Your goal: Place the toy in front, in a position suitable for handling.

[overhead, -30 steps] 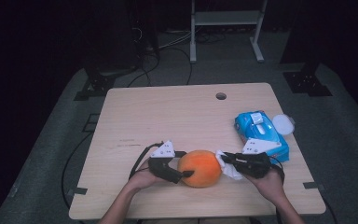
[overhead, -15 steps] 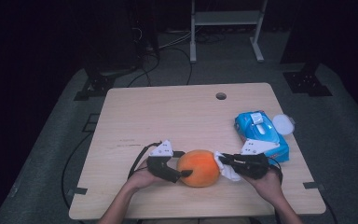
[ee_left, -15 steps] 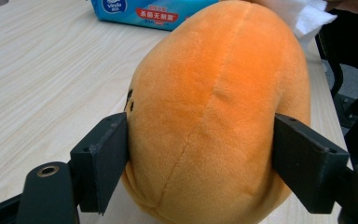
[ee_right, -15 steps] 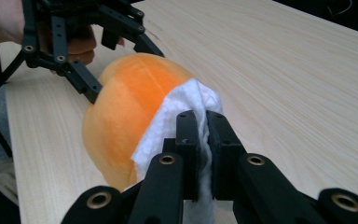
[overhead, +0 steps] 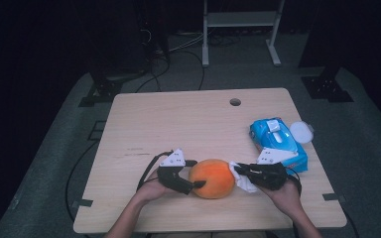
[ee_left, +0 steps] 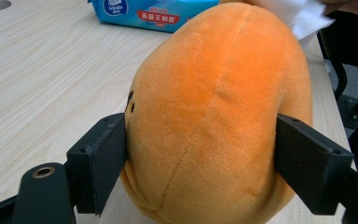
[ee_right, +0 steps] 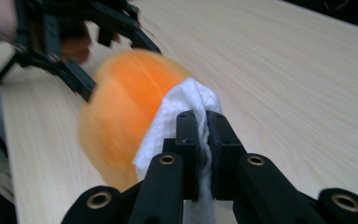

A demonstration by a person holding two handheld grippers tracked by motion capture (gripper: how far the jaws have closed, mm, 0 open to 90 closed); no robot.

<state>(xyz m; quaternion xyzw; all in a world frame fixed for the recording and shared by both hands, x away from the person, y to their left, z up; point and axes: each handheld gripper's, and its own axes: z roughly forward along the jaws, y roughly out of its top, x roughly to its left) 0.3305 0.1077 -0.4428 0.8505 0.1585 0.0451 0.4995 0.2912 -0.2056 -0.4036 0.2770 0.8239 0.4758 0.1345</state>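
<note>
The left claw (overhead: 194, 184) has the round orange plush toy (overhead: 212, 178) between its jaws. They have just been opening, and they still sit against the toy's flanks in the left gripper view, the pads (ee_left: 103, 161) barely denting the fur. That is my worry: if the hold loosens further while the right claw (overhead: 239, 171) rubs, the soft toy could roll or be shoved off toward nine o'clock. It stands near the six o'clock edge of the pale wooden table (overhead: 178, 119), so it would not need to travel far to drop off.

The right claw is clamped shut on a crumpled white wipe (ee_right: 182, 112), pressed to the toy's three o'clock side. The blue pack of wet wipes (overhead: 278, 144) lies at about two o'clock from the toy.
</note>
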